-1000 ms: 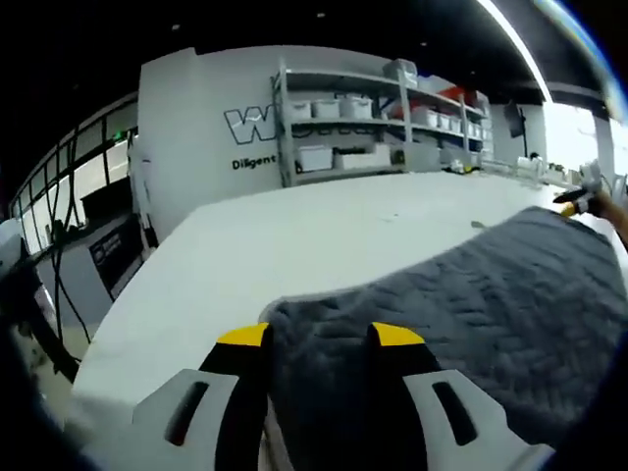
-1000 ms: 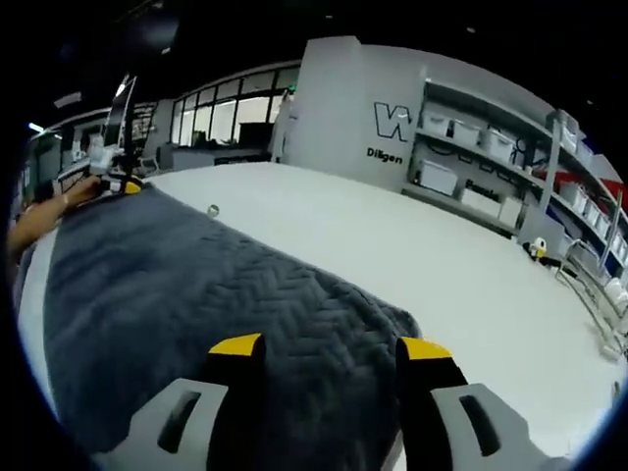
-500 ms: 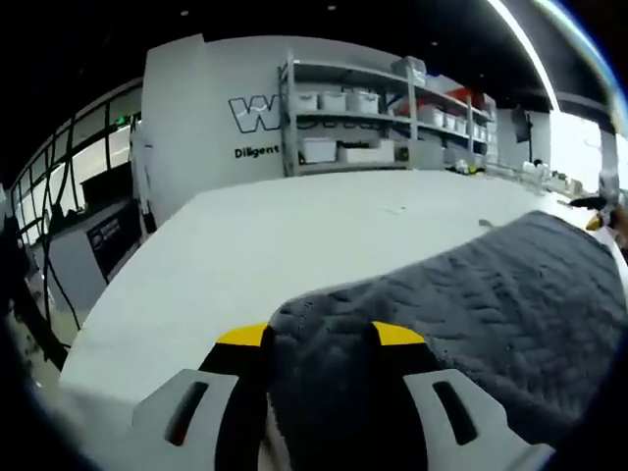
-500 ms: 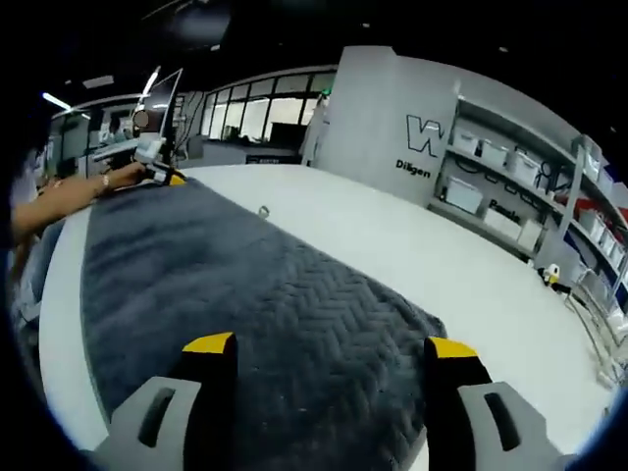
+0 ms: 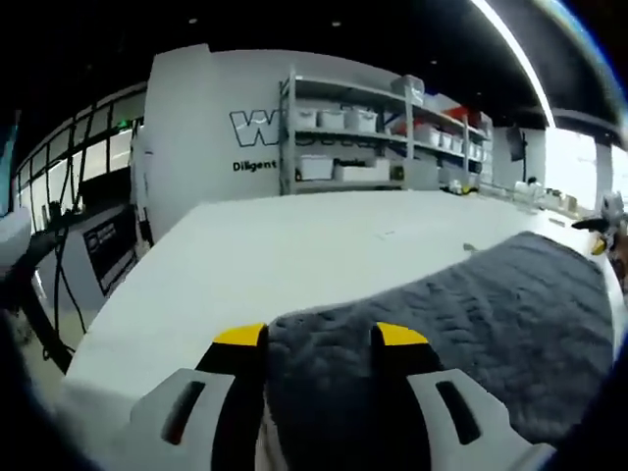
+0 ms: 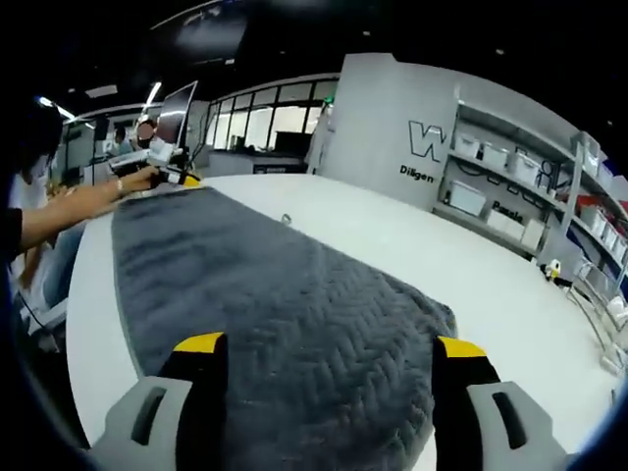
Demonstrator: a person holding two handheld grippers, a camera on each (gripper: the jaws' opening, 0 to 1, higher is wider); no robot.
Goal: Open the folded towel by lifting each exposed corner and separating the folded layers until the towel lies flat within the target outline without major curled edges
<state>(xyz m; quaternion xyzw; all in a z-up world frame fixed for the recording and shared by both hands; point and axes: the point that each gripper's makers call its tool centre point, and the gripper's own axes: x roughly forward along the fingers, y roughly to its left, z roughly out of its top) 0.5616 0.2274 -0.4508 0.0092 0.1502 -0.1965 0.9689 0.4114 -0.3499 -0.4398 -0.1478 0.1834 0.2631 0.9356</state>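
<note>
towel (image 5: 461, 343) cut off at lower right edge, its near edge (image 6: 324, 432) hidden between fingers

Beyond the grey towel (image 6: 275, 294) the white table (image 5: 294, 245) lies open toward the far shelves (image 5: 363, 137). On the towel's far end, a person's arm (image 6: 78, 206) and the other gripper (image 6: 172, 167) block the way.

dark grey herringbone-quilted towel (image 6: 294, 314) on a white table (image 5: 285, 250); yellow-tipped black tongs (image 5: 319, 339).
</note>
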